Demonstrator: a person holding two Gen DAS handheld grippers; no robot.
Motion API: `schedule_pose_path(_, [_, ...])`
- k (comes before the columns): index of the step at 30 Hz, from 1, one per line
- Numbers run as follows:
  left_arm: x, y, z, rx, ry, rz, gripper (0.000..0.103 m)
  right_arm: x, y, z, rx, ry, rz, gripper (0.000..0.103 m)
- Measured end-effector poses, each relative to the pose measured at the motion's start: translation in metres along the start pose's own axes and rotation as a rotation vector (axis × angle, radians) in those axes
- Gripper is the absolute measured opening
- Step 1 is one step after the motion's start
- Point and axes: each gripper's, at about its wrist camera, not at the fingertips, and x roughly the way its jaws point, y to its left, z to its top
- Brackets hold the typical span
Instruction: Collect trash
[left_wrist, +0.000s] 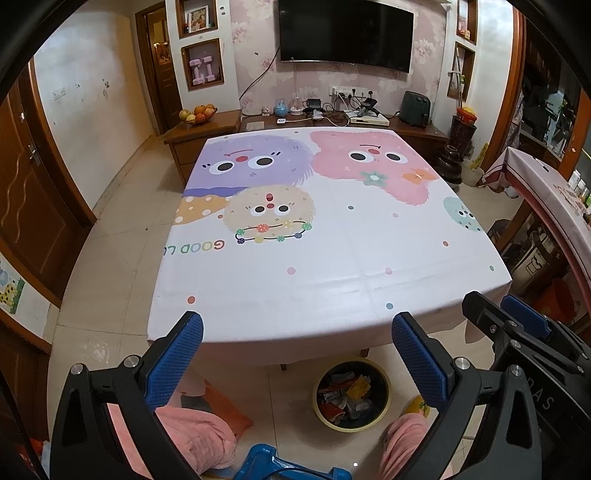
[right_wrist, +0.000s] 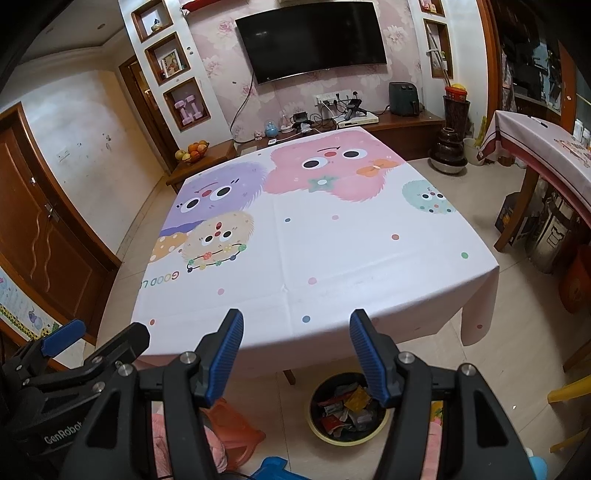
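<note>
A round yellow-rimmed trash bin (left_wrist: 351, 395) full of crumpled wrappers stands on the floor under the table's near edge; it also shows in the right wrist view (right_wrist: 347, 408). The table (left_wrist: 332, 258) wears a white cartoon-monster tablecloth with nothing lying on it. My left gripper (left_wrist: 295, 339) is open and empty, held above the near table edge. My right gripper (right_wrist: 295, 336) is open and empty, just to the right of the left one. The right gripper shows at the right edge of the left wrist view (left_wrist: 517, 325).
A TV cabinet (left_wrist: 369, 125) with a fruit bowl (left_wrist: 197, 112) and cables stands behind the table. A second covered table (right_wrist: 546, 155) is on the right. Pink slippers or cloth (left_wrist: 199, 435) and a blue stool (left_wrist: 280, 465) lie on the floor near me.
</note>
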Motion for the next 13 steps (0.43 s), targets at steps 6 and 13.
schedule_pose_path(6, [0.0017,-0.0010,-0.0014,0.005,0.011,0.000,0.101,-0.0011,0.0010,-0.0006,0.003,0.004,-0.004,0.060])
schedule_pose_path(13, [0.0060,-0.0001,-0.0011,0.008,0.030,-0.007,0.101,-0.0031,0.0012,-0.0016,0.006,0.008,-0.005,0.060])
